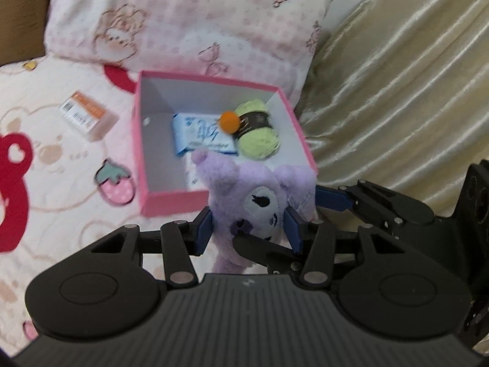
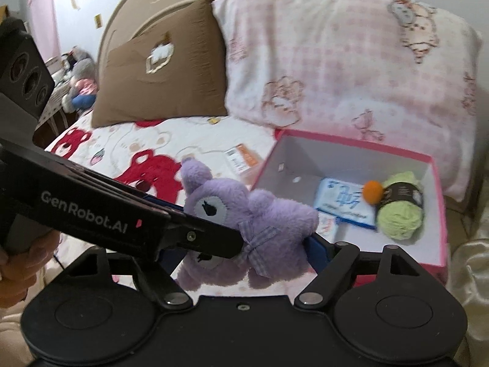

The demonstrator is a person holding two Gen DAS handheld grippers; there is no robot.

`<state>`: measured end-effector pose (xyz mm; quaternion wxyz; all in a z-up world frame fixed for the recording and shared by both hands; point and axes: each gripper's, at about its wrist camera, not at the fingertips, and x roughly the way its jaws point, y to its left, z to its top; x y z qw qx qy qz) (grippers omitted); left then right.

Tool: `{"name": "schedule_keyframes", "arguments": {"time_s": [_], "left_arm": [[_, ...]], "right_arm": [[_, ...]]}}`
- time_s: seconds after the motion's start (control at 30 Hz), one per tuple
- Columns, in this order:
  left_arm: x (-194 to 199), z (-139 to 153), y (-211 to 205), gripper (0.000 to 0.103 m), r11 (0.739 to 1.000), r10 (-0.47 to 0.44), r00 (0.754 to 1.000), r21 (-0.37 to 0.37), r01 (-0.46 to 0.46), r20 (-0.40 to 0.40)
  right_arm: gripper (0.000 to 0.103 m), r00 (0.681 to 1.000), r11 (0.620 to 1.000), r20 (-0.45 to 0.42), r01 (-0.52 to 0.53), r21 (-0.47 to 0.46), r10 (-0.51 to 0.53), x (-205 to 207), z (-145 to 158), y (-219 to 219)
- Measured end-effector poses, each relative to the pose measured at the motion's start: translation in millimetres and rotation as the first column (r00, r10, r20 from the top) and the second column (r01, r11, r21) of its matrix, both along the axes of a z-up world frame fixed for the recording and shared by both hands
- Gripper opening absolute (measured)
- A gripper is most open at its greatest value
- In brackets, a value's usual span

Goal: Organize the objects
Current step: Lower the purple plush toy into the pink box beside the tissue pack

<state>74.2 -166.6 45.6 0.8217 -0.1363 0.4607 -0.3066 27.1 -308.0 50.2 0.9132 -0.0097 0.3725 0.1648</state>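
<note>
Purple plush toy [image 1: 244, 202], pink box [image 1: 159, 205], green yarn [image 1: 259, 140], orange ball [image 1: 227, 120].

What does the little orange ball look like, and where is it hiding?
Find the pink box on the bed, in front of the pink checked pillow. Inside, a blue-and-white packet lies beside a green ball of yarn. The orange ball sits between them, the smallest and only orange thing there.
</note>
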Motion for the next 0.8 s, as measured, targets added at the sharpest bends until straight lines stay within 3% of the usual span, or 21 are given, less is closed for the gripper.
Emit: {"name": "schedule_keyframes", "arguments": {"time_s": [0.27, 0.4, 0.57, 0.8], "left_arm": [[45.0, 4.6, -41.6, 0.048, 0.999, -0.005, 0.999, -0.043, 0.006, 0.032], [69.3, -5.1, -59.6, 0.048, 1.0, -0.001, 1.0, -0.019, 0.001, 0.011], [97.1, -29.5, -75.1, 0.048, 1.0, 0.005, 0.999, -0.006, -0.006, -0.051], [124.3, -77.6, -86.9, 0.048, 0.996, 0.049, 0.99, -0.063, -0.058, -0.134]], "right_arm": [[0.083, 0.994, 0.997, 0.071, 0.08, 0.003, -0.08, 29.2, 12.8, -43.5], [0.083, 0.995, 0.997, 0.061, 0.081, 0.008, -0.082, 52.1, 9.1, -63.1], [0.082, 0.997, 0.996, 0.001, 0.083, 0.028, -0.083, 82.5, -13.2, -79.8], [0.082, 0.99, 0.992, -0.07, 0.122, 0.018, -0.121, 110.5, -50.1, -96.6]]}}
